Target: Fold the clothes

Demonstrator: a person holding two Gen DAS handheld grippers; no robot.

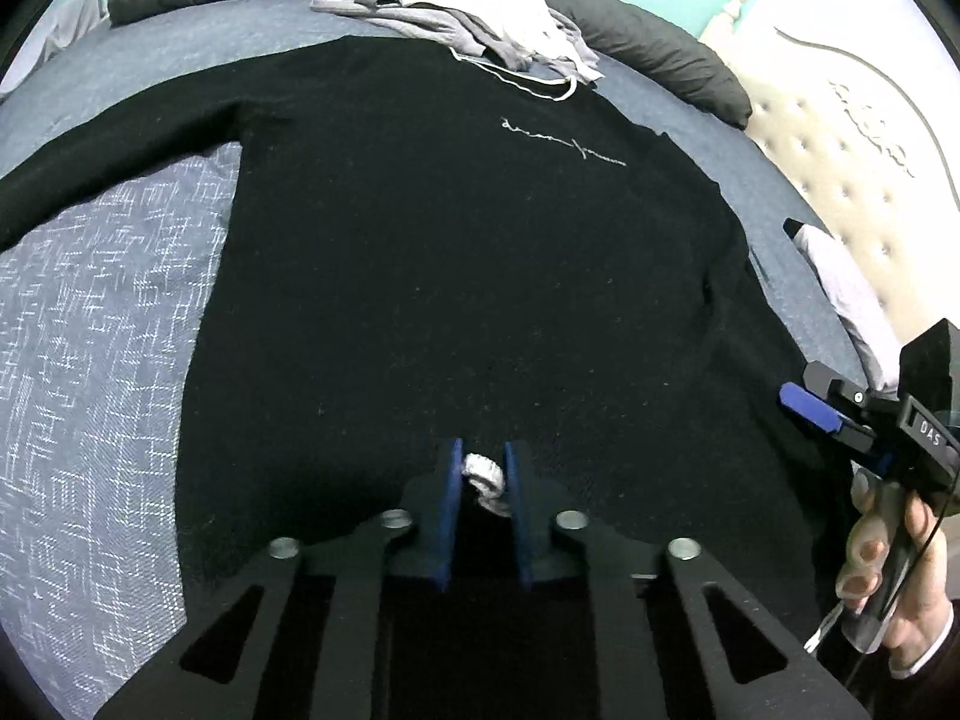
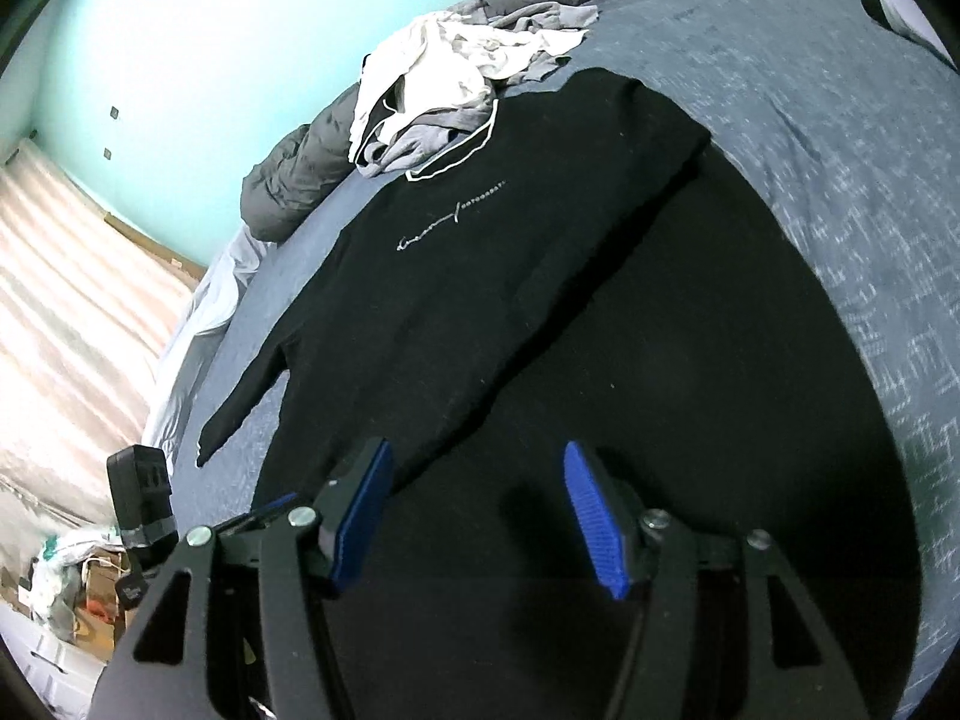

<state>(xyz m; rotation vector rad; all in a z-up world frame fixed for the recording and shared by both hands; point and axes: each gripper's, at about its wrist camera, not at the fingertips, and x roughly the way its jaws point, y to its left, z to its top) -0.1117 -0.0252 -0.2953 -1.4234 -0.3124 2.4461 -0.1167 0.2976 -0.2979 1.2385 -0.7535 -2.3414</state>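
Observation:
A black long-sleeved sweater (image 1: 456,252) with a thin white script logo lies spread flat on the bed, front up; it also shows in the right wrist view (image 2: 480,312). My left gripper (image 1: 485,471) is shut on its bottom hem, with a small white label pinched between the blue pads. My right gripper (image 2: 477,510) is open and empty, hovering just above the sweater's lower edge on the right side; it also appears in the left wrist view (image 1: 807,405). One sleeve stretches out to the left (image 1: 120,138).
A pile of white and grey clothes (image 1: 456,6) lies at the sweater's collar. Dark grey pillows (image 1: 654,54) line the far edge of the blue patterned bedcover (image 1: 90,360). A padded cream headboard (image 1: 852,138) stands at the right.

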